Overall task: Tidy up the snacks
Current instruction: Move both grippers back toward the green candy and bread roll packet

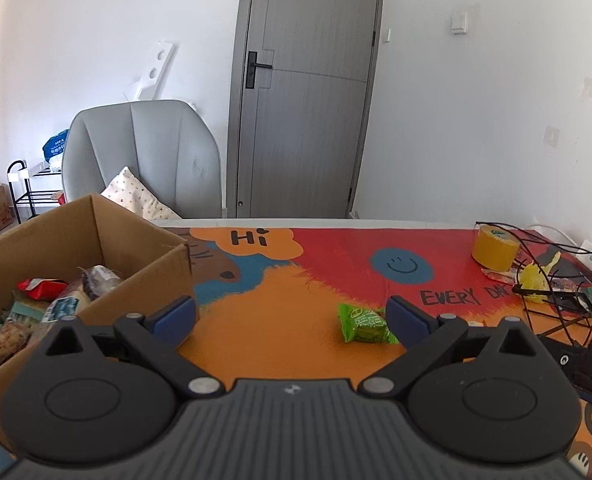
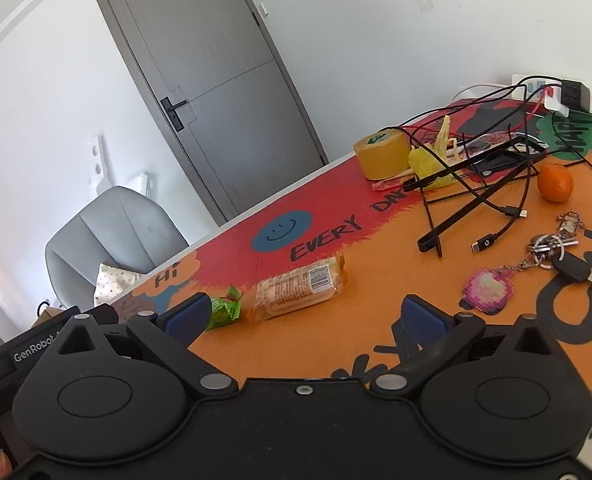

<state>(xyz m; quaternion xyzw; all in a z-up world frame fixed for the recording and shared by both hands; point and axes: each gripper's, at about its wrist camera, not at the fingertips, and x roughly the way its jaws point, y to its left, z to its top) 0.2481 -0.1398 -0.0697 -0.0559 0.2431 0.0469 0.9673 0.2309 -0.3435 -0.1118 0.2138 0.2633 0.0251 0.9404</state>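
Observation:
A small green snack packet (image 1: 365,324) lies on the colourful table mat, just left of the right finger of my left gripper (image 1: 292,316), which stands open with nothing held. A cardboard box (image 1: 96,232) at the left holds several wrapped snacks (image 1: 68,300). In the right wrist view the same green packet (image 2: 226,307) lies by the left finger of my right gripper (image 2: 305,314), also open and empty. An orange-wrapped biscuit pack (image 2: 299,288) lies on the mat just beyond those fingers.
A yellow tape roll (image 2: 381,154), a yellow plastic bag (image 2: 425,162), tangled black cables (image 2: 475,184) and a power strip (image 2: 555,92) crowd the far right. An orange fruit (image 2: 555,182) and keys with a pink charm (image 2: 491,290) lie nearer. A grey chair (image 1: 144,156) stands behind the table.

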